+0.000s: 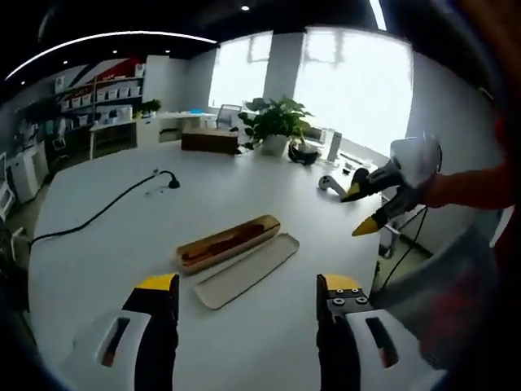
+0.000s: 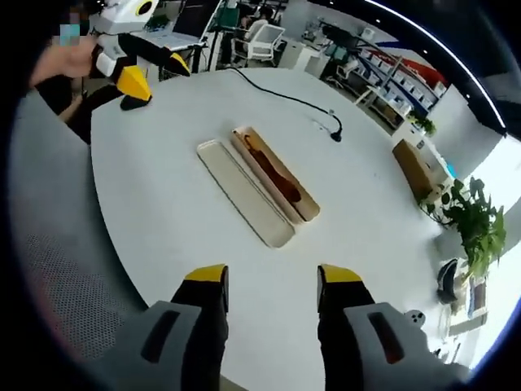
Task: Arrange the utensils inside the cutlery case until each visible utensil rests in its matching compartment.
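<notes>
An open tan cutlery case [image 1: 228, 243] [image 2: 275, 173] lies on the white round table [image 1: 122, 244] [image 2: 163, 187], with dark reddish-brown utensils inside it. Its flat beige lid [image 1: 247, 270] [image 2: 243, 193] lies alongside, touching it. My left gripper [image 1: 247, 287] stands open near the table's edge, short of the lid, with nothing between its jaws. My right gripper [image 2: 272, 275] is open too, above the table on the opposite side of the case. The right gripper [image 1: 366, 208] also shows at the right of the left gripper view, and the left gripper [image 2: 146, 69] at the upper left of the right gripper view.
A black cable [image 1: 106, 208] [image 2: 285, 98] runs across the table to a small stand. A potted plant [image 1: 274, 122] [image 2: 472, 216], a wooden box [image 1: 210, 141] [image 2: 415, 167] and a white handheld device [image 1: 330, 184] sit at the far side. A person's hand [image 2: 69, 57] holds the left gripper.
</notes>
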{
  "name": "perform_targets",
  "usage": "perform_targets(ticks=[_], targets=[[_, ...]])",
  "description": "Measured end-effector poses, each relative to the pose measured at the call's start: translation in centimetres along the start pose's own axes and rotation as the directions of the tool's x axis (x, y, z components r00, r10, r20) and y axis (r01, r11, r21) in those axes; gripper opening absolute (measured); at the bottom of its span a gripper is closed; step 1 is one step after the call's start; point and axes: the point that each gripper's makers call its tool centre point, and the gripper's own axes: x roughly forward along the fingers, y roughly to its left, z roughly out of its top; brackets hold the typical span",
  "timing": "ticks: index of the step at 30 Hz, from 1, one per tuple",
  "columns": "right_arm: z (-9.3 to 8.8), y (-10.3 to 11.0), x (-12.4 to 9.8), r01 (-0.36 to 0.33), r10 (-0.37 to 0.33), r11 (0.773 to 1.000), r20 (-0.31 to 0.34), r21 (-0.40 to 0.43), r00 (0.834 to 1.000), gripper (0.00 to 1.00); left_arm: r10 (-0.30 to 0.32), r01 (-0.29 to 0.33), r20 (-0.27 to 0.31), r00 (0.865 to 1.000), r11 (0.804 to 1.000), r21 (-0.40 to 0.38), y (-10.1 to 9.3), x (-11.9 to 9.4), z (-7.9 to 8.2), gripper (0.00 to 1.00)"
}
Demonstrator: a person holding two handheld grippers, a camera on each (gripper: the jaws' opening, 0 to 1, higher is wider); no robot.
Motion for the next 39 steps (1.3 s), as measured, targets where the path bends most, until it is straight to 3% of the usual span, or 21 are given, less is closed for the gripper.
perform_targets(ticks=[4,5,6,8,9,10,11,12,15,16,17,19,20,22,25,27,29,31,34,36,39], targets=[[0.2,-0.1,0.1,0.008,-0.008,1.0,0.007,0.02,1.0,0.41,0.028,-0.035,-0.041,0.999,0.985,-0.171,0.5,-0.7,-1.3,0.72],[0.1,0.1,0.4,0.015,-0.014,1.0,-0.003,0.01,1.0,0.4,0.026,-0.025,0.002,1.0,0.977,-0.209,0.4,-0.9,-0.8,0.72],[0.0,0.0,0.5,0.042,-0.042,0.999,-0.019,-0.008,0.999,0.34,0.028,-0.017,0.045,0.999,0.976,-0.218,0.4,-1.1,-0.4,0.72],[-0.2,-0.8,0.4,0.092,-0.098,0.991,-0.056,-0.1,0.994,0.18,0.028,-0.023,0.029,0.999,0.986,-0.167,0.2,-1.4,-0.8,0.72],[0.0,-0.6,0.6,0.085,-0.091,0.991,-0.049,-0.107,0.995,0.16,0.026,-0.024,0.017,1.0,0.992,-0.124,0.2,-1.3,-1.1,0.72],[0.2,-0.3,0.7,0.071,-0.075,0.992,-0.039,-0.104,0.996,0.22,0.022,-0.022,0.002,1.0,0.996,-0.089,0.1,-1.2,-1.5,0.72],[0.5,0.4,1.1,0.015,-0.018,0.995,-0.035,-0.094,0.999,0.31,0.028,-0.028,0.001,1.0,0.995,-0.1,0.1,-0.9,-1.7,0.72],[0.6,0.4,1.2,0.014,-0.017,0.997,-0.042,-0.082,0.999,0.36,0.029,-0.03,-0.018,0.999,0.992,-0.123,0.3,-0.6,-2.2,0.72],[1.1,0.6,1.2,0.022,-0.026,0.994,-0.038,-0.106,0.999,0.16,0.022,-0.029,-0.039,0.999,0.984,-0.175,0.5,-0.1,-2.0,0.7],[1.1,0.8,1.4,0.015,-0.02,0.993,-0.039,-0.115,0.999,0.16,0.037,-0.05,-0.062,0.997,0.974,-0.221,0.7,-0.2,-1.7,0.69],[1.1,0.9,1.6,0.011,-0.016,0.993,-0.039,-0.116,0.999,0.18,0.041,-0.052,-0.052,0.998,0.971,-0.231,0.8,-0.2,-0.4,0.68],[1.0,1.1,1.9,0.005,-0.009,0.993,-0.041,-0.115,0.999,0.22,0.003,0.005,0.045,0.999,0.984,-0.177,-0.1,0.2,2.6,0.68],[0.9,1.2,2.0,0.0,-0.005,0.994,-0.043,-0.113,0.999,0.21,-0.006,0.013,0.042,0.999,0.986,-0.169,-0.3,0.3,2.7,0.67],[0.9,1.2,2.5,-0.007,0.004,0.994,-0.029,-0.105,1.0,0.22,-0.021,0.021,0.009,1.0,0.997,-0.07,-0.7,0.8,2.4,0.68],[0.8,1.5,2.9,-0.031,0.029,0.996,-0.024,-0.088,0.999,0.27,-0.036,0.041,-0.075,0.997,0.997,0.062,-1.2,1.3,0.0,0.72],[0.7,2.0,3.2,-0.054,0.052,0.995,-0.015,-0.086,0.999,0.34,-0.029,0.037,-0.112,0.993,0.997,0.071,-1.0,1.4,-1.2,0.71],[0.2,2.4,3.7,-0.07,0.068,0.993,-0.03,-0.09,0.997,0.35,-0.046,0.049,-0.148,0.988,0.999,0.021,-0.9,1.9,-1.9,0.71],[-0.3,2.6,4.0,-0.078,0.074,0.993,-0.054,-0.09,0.996,0.35,-0.071,0.073,-0.11,0.991,0.997,0.011,-1.1,2.2,-1.1,0.71],[0.1,3.0,4.0,-0.093,0.091,0.994,-0.033,-0.063,0.995,0.36,-0.085,0.096,-0.107,0.991,0.99,0.104,-1.1,2.6,-0.7,0.72],[0.3,3.2,4.2,-0.102,0.101,0.993,-0.025,-0.064,0.995,0.37,-0.096,0.106,-0.105,0.99,0.989,0.1,-1.3,2.6,-0.9,0.73],[1.6,3.6,4.5,-0.122,0.125,0.991,0.043,-0.058,0.991,0.37,-0.096,0.108,-0.125,0.987,0.99,0.088,-1.6,2.4,-1.2,0.75]])
